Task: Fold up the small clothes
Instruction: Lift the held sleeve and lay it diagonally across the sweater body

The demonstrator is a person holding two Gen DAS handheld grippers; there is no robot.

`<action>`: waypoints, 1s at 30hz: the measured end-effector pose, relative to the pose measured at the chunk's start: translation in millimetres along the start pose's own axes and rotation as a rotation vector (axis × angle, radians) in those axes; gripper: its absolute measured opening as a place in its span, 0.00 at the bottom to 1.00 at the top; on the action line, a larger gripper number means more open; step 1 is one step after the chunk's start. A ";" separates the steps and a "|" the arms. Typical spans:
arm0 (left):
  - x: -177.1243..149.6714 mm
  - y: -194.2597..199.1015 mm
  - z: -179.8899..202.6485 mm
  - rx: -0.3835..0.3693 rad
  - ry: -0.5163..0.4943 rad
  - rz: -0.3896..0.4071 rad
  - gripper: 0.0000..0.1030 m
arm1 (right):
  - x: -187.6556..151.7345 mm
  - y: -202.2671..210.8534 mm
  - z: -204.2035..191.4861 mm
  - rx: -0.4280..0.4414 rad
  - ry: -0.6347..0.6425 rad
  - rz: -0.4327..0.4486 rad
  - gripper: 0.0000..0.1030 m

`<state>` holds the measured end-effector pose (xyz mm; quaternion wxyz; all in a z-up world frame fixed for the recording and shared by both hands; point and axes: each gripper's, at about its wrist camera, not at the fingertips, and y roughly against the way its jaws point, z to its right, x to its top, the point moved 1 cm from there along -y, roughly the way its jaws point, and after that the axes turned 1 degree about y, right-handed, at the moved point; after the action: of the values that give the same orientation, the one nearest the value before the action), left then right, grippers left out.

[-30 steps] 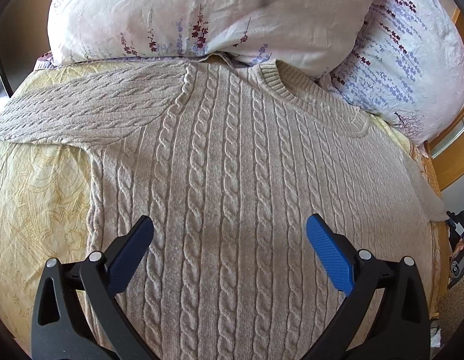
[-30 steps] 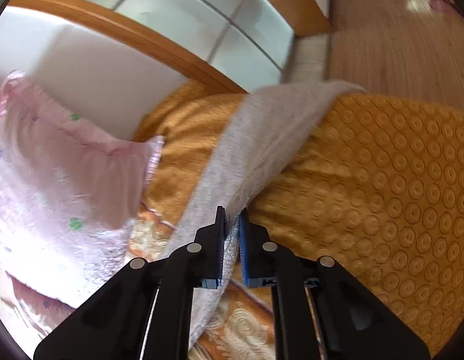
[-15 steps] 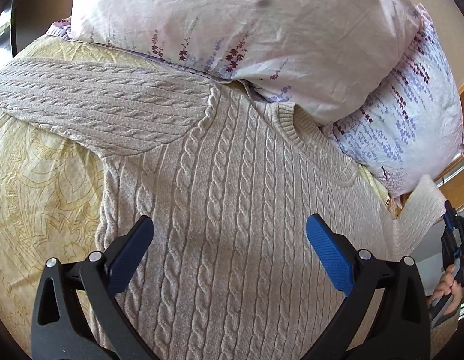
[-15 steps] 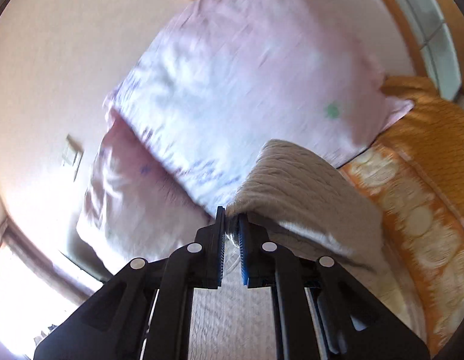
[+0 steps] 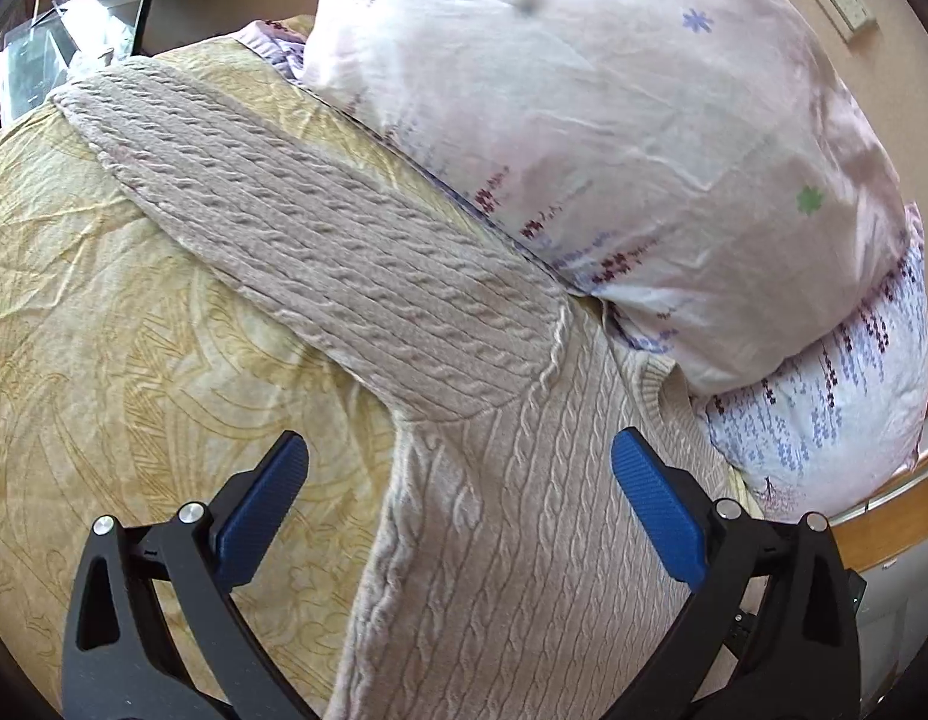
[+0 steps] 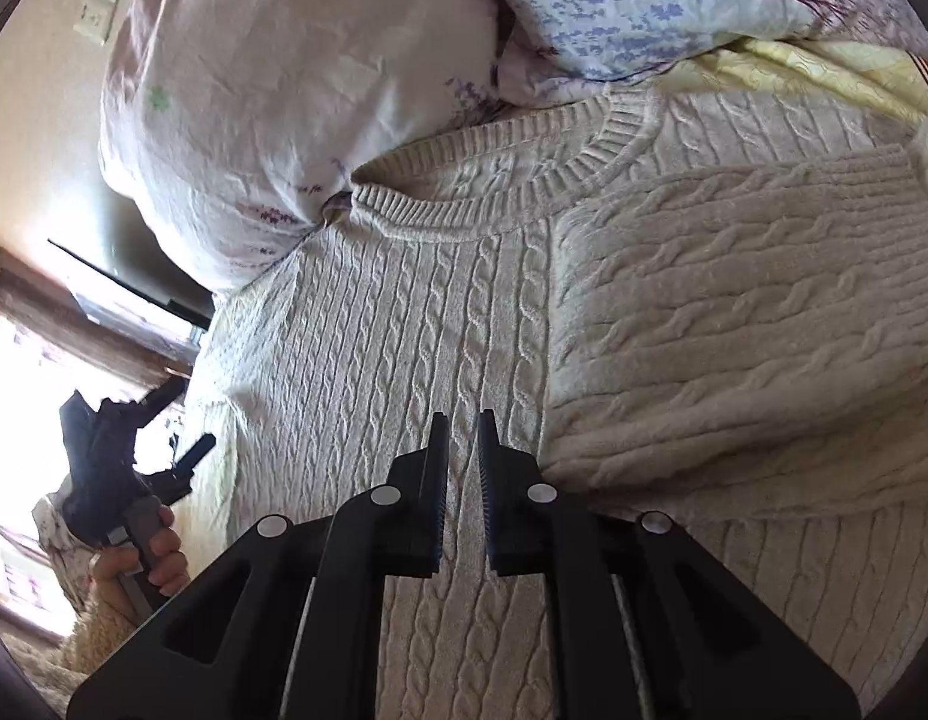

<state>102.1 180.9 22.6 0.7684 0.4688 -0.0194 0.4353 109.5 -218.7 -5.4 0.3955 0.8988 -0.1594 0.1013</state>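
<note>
A beige cable-knit sweater [image 5: 523, 540] lies flat on the bed, its collar [image 6: 523, 204] against the pillows. One sleeve [image 5: 320, 240] stretches out to the upper left over the bedspread. The other sleeve [image 6: 733, 330] lies folded across the chest. My left gripper [image 5: 461, 441] hovers open over the body near the armpit of the stretched sleeve, and nothing is between its blue pads. It also shows as the left gripper [image 6: 185, 420] held by a hand [image 6: 146, 552]. My right gripper [image 6: 463, 420] is shut to a narrow slit over the chest, with the folded sleeve's edge just right of it.
Two floral pillows [image 5: 583, 150] are stacked at the head of the bed, pillows [image 6: 254, 90] touching the collar. A yellow patterned bedspread [image 5: 104, 330] lies under the sweater. A wooden bed frame [image 5: 883, 528] runs at the right, and a bright window [image 6: 20, 390] is beyond the bed.
The right gripper carried its sleeve from the bed's edge across onto the sweater's chest, where it now lies out of the jaws. The left gripper swung toward the other sleeve, still open.
</note>
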 end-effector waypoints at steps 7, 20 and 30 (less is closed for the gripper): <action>11.5 6.2 -23.1 0.014 0.048 0.048 0.98 | 6.0 81.0 50.6 0.000 -0.252 0.236 0.39; 20.6 -2.7 -40.4 0.018 0.135 0.021 0.97 | 10.4 60.4 103.9 -0.088 -0.533 0.258 0.28; 43.6 -1.1 -81.5 -0.029 0.319 0.047 0.83 | 62.9 12.9 2.6 0.216 -0.280 0.176 0.10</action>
<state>99.1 269.2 -4.7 0.7580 0.3822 0.0856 0.5216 163.3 -241.8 21.0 0.2603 0.9239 -0.2791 0.0259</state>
